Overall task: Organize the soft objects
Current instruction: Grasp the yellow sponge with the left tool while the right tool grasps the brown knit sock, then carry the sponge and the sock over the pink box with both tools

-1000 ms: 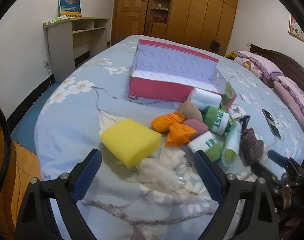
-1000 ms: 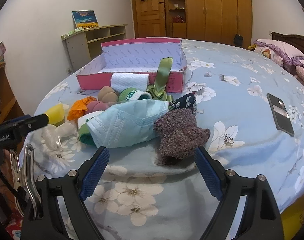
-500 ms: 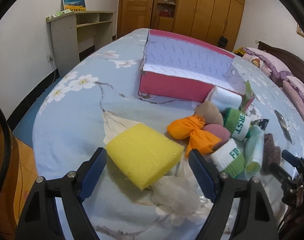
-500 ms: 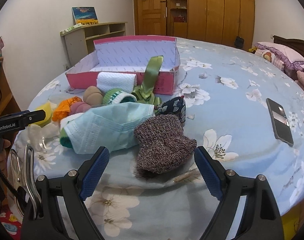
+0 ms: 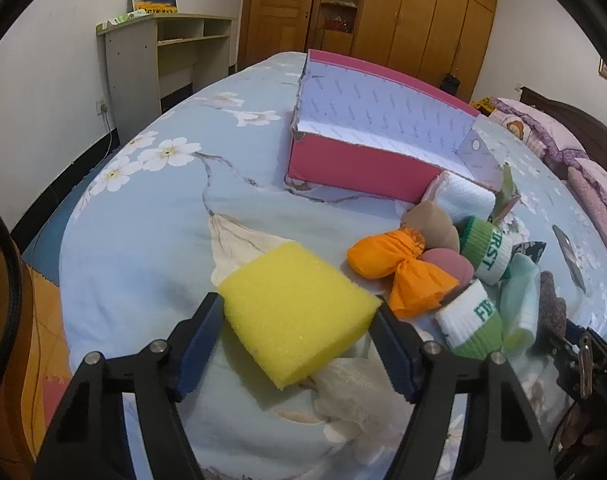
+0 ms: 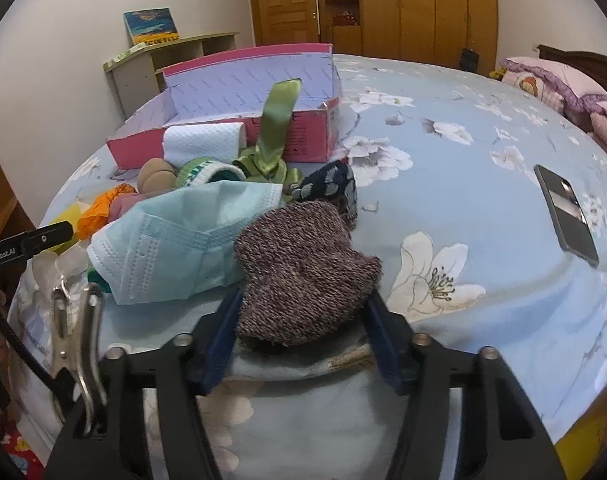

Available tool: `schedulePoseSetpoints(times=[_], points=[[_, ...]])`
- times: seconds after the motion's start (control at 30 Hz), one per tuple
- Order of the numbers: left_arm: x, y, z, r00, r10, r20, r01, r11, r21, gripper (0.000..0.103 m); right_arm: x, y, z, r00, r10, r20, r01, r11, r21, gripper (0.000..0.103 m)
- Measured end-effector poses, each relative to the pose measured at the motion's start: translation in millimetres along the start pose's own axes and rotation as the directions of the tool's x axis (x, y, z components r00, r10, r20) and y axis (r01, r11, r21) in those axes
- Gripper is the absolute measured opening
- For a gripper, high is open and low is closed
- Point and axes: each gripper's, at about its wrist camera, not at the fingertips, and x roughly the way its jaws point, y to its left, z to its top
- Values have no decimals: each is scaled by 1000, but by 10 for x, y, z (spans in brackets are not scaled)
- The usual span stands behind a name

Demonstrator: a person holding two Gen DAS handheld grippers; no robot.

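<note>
The bed [image 5: 151, 216], under a blue floral sheet, carries everything. The pink cardboard box [image 5: 359, 168] lies open toward the middle of the bed, beyond the pile, apparently with nothing in it yet. A row of soft items runs between the box and the bed's near edge: a rolled white towel, rolled socks, an orange cloth bundle [image 5: 399, 268], a light blue face mask [image 6: 175, 240]. A phone [image 6: 565, 216] lies well apart toward the right edge.

The yellow sponge [image 5: 299, 312] sits at the near edge, directly ahead of the left gripper [image 5: 295, 344], its long axis running crosswise between the fingers. The jaws are closing; both pads stand at the sponge's ends, touching or nearly so, with no visible squeeze.

The brown knitted sock [image 6: 303, 272] lies at the near edge, straight ahead of the right gripper [image 6: 303, 340], touching the mask on its left. These jaws are also closing, narrower, with the pads flanking the sock's near end and appearing to touch it.

Judgement: each hand is nearest its own item; both must travel forward to the box.
</note>
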Motion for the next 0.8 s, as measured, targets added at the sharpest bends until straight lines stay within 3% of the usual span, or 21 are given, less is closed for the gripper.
schedulePoseSetpoints(times=[0.13, 0.23, 0.5, 0.8], points=[[-43, -15, -17, 1000, -6, 8, 6, 1000, 5, 74, -27, -29, -9, 1000, 2, 11, -2, 1000, 15, 41], [-111, -25, -15, 1000, -15, 25, 14, 1000, 6, 73, -76, -32, -14, 1000, 3, 24, -4, 1000, 22, 38], [-389, -81, 35, 994, -26, 103, 23, 999, 33, 73, -290, -9, 24, 997, 8, 82, -10, 1000, 16, 34], [-540, -151, 128, 990, -50, 129, 43, 997, 57, 73, -522, 136, 104, 991, 35, 131, -30, 999, -39, 34]])
